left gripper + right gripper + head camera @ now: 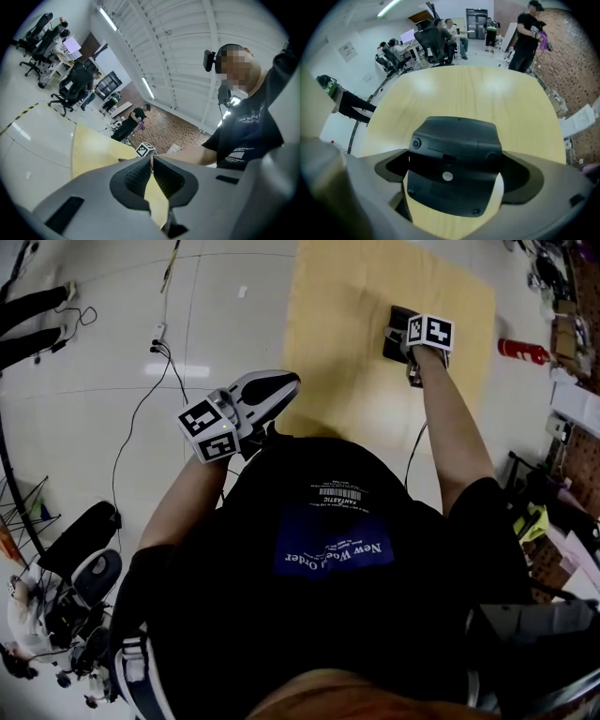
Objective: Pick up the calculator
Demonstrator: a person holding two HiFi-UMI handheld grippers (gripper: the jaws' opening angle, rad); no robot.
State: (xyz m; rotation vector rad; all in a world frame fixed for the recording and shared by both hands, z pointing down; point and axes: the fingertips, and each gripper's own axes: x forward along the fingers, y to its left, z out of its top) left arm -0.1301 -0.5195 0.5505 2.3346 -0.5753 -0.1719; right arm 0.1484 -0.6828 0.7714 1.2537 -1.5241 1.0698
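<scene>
Two grippers: left gripper point(286, 382) at the near left corner of the yellow tabletop point(347, 362); right gripper point(401, 354) over its far part.
Left jaws: closed together, empty.
Right jaws: spread wide, flanking the calculator point(454, 159), not clamped.
Calculator: underside up, flat on the tabletop.

- Floor point(103, 343): pale, glossy tiles that reflect a ceiling light; black cables point(136, 418) trail across them.
- Table point(337, 362): light yellow wood top with rounded corners.
- Ceiling point(187, 51): white ribbed panels fitted with strip lights point(108, 19).
- Side wall point(576, 61): red-brown brick.
- Office chairs point(75, 84): black, on castors, grouped at desks with monitors beyond the table.
</scene>
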